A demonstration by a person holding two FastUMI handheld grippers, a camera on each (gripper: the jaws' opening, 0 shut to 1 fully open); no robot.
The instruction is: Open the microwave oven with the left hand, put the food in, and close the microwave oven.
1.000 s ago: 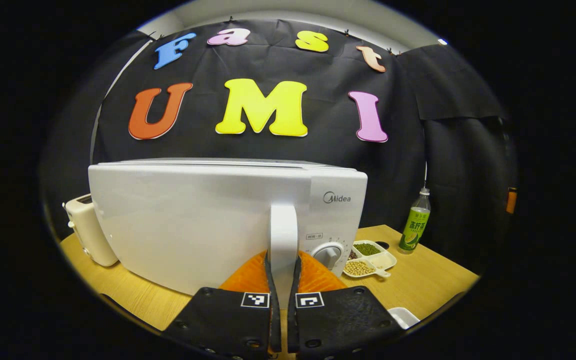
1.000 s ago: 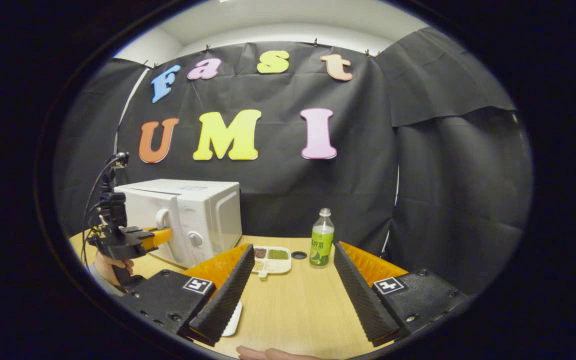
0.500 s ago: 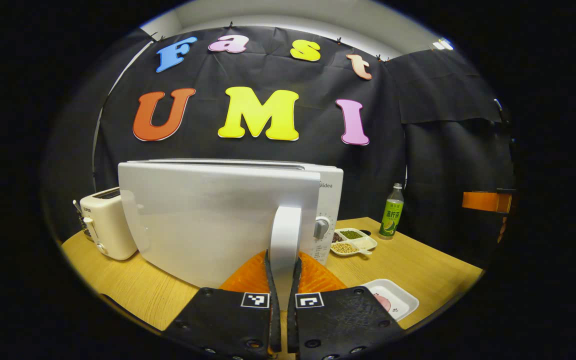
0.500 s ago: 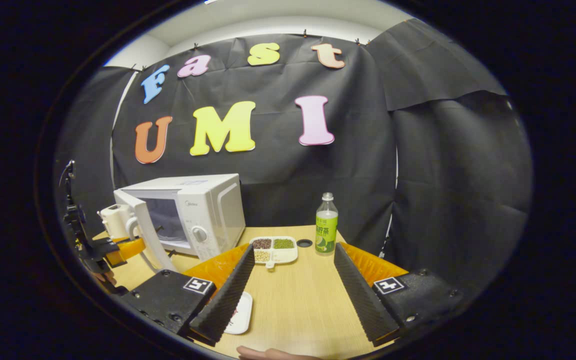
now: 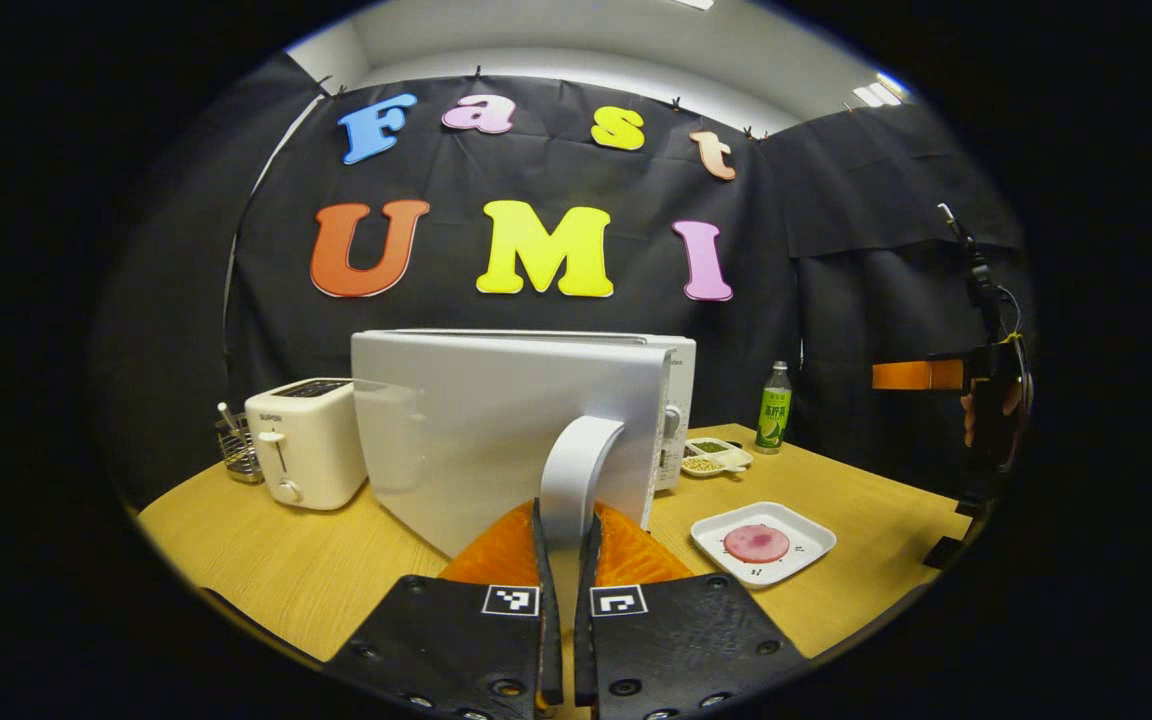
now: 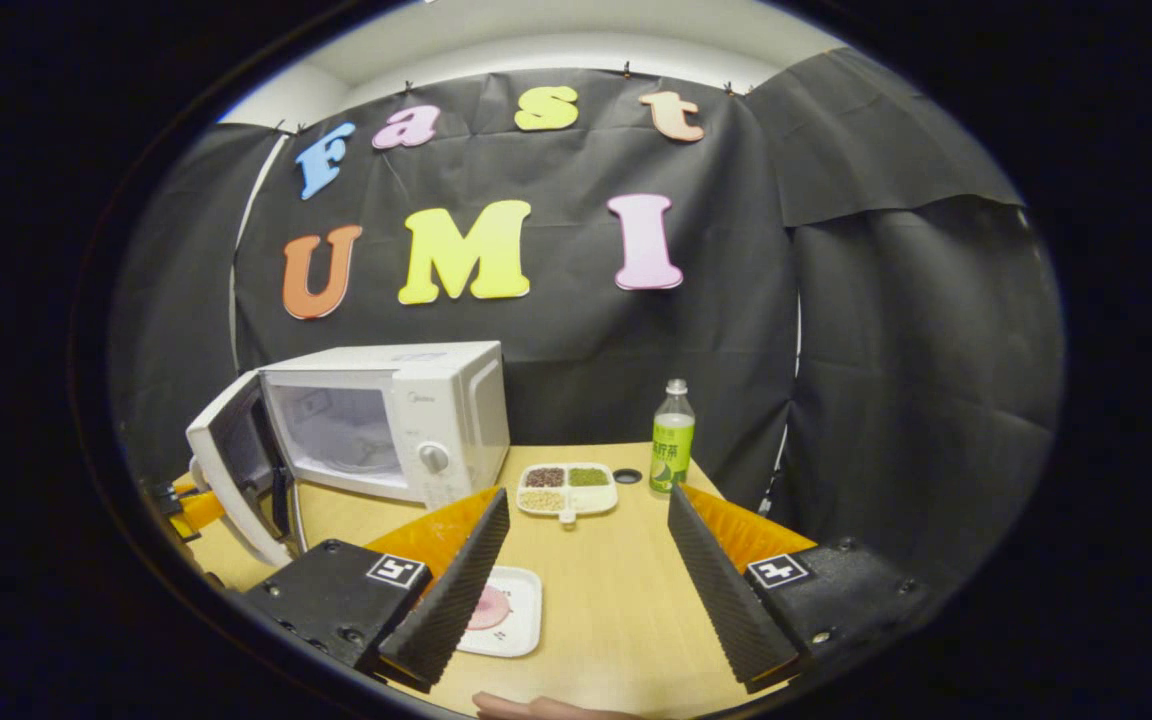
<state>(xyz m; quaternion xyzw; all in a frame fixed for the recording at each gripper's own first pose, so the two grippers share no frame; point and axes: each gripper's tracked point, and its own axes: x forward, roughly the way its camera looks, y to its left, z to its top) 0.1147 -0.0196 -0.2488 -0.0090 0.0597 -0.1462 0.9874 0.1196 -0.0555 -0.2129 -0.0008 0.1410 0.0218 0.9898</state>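
Bottom centre of the left gripper view: left tool (image 5: 564,560) clenched on the door handle (image 5: 576,460), microwave (image 6: 391,420) door swung wide.
Right tool (image 6: 581,570) is spread, holding nothing; food (image 6: 488,607) sits on its plate (image 6: 526,625) on the worktop (image 6: 606,600), lower middle. Risks: door drifts back if let go early; shallow plate may tip in a rim grab.
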